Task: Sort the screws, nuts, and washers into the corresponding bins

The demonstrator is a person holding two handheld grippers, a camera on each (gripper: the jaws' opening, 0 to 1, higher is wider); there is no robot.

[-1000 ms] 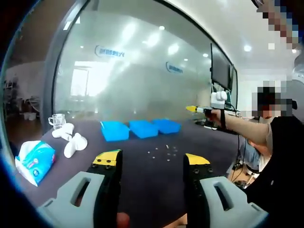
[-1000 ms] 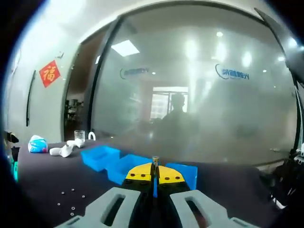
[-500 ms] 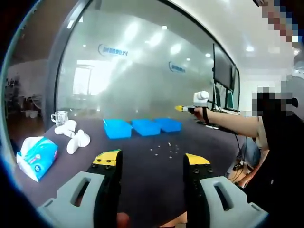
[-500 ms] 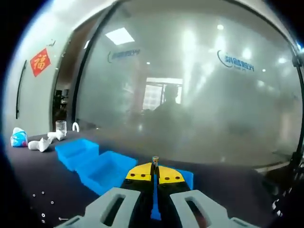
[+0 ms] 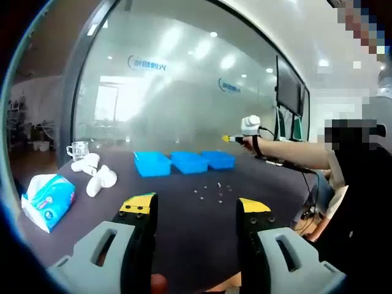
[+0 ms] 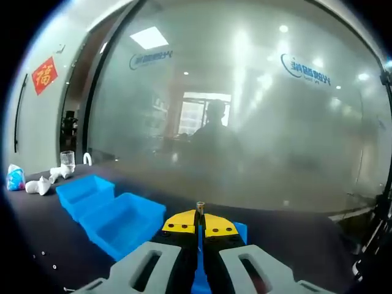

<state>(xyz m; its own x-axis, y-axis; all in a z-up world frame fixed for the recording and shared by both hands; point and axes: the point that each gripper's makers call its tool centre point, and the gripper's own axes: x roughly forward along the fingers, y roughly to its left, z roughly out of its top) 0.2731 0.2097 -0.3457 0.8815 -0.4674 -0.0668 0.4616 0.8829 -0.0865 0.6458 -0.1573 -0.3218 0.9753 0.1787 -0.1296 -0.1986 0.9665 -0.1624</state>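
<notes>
Left gripper view: your left hand-held gripper (image 5: pixel 195 208) is sitting with its jaws spread wide and gripping nothing, low over the near side of the dark bench (image 5: pixel 184 226). Taking the row of three blue bins (image 5: pixel 184 162) as the landmark, the loose screws, nuts and washers (image 5: pixel 214 191) are lying scattered on the bench just in front of that row. Well to the left of the bins, a tissue pack (image 5: pixel 48 199), some white objects (image 5: pixel 95 174) and a clear glass (image 5: pixel 78 150) are resting on the bench. To the right of the bins, your right hand-held gripper (image 5: pixel 236 138) is reaching in at arm's length, above the level of the end bin.

Right gripper view: your right hand-held gripper (image 6: pixel 199 220) is pressing its jaws together on a small screw (image 6: pixel 199 207), whose head is standing up between the yellow tips. The blue bins (image 6: pixel 116 214) are lying directly below and ahead of the tips. A frosted glass wall (image 6: pixel 245 122) is standing behind the bins.
</notes>
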